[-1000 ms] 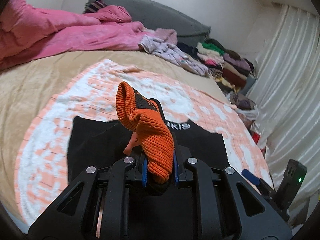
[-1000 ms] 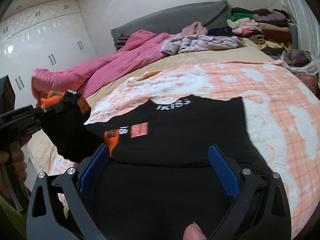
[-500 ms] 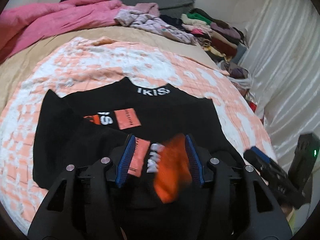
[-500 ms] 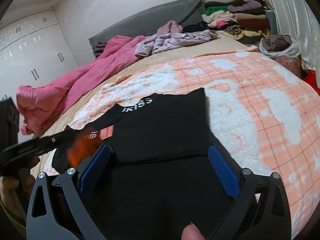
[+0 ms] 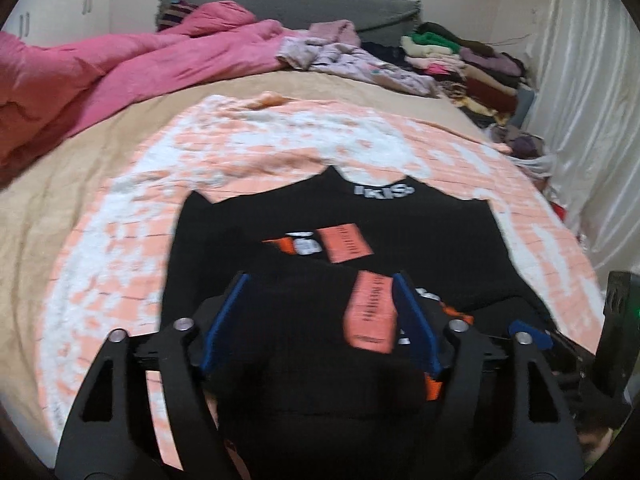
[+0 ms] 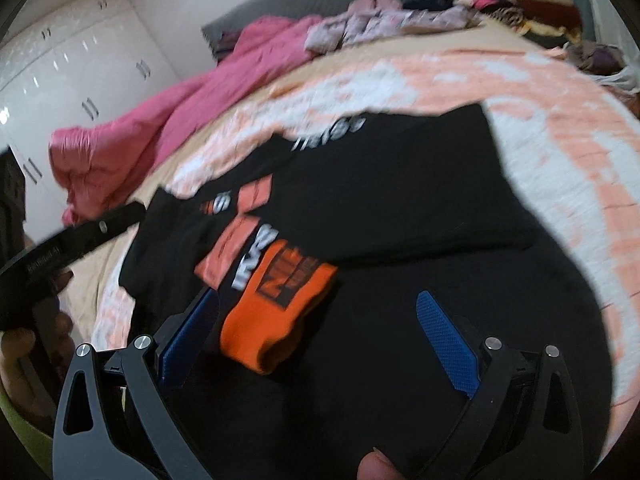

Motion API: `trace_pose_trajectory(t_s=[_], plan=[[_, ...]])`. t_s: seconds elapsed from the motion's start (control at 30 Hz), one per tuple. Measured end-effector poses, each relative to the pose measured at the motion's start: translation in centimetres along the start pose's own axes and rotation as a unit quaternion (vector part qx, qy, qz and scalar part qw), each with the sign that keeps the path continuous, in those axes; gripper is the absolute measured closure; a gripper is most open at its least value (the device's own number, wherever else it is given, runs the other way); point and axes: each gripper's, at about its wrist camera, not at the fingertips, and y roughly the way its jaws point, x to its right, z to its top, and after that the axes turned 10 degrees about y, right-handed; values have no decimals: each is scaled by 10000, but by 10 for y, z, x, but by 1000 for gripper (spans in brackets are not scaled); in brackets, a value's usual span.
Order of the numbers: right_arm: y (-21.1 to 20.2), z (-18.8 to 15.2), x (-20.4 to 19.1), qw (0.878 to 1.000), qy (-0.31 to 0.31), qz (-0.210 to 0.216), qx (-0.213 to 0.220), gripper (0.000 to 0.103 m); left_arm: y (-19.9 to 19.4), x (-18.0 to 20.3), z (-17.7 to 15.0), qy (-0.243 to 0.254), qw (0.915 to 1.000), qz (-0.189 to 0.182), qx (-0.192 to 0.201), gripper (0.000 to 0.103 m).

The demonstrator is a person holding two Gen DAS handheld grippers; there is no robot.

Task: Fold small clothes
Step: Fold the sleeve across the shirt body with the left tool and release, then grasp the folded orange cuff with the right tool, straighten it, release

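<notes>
A small black sweater (image 5: 400,224) with white collar lettering and orange patches lies flat on the orange-and-white blanket (image 5: 120,240). Its left sleeve is folded across the body, and the orange ribbed cuff (image 6: 276,312) rests on the black fabric. My left gripper (image 5: 320,300) is open, its blue pads either side of the folded sleeve, holding nothing. My right gripper (image 6: 320,320) is open just above the sweater's lower part (image 6: 400,208), with the cuff between its pads. The left gripper also shows at the left of the right wrist view (image 6: 72,236).
A pink duvet (image 5: 120,64) is bunched at the far left of the bed. A lilac garment (image 5: 352,60) and a pile of folded clothes (image 5: 460,56) sit at the back right. White curtains (image 5: 592,120) hang on the right; white wardrobes (image 6: 60,80) stand on the left.
My left gripper let go of the orange cuff, which it held up a second ago. The sleeve now lies folded across the sweater. Both grippers have shifted over the garment.
</notes>
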Motion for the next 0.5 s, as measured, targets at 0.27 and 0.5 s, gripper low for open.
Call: trace_pose_trajectory(t_s=[0.27, 0.5], plan=[[34, -7, -18, 9996, -74, -83, -249, 41, -4, -29, -11, -406, 9991, 85, 5, 25], [35, -6, -24, 9998, -148, -3, -146, 78, -5, -39, -17, -530, 9985, 128, 26, 24]])
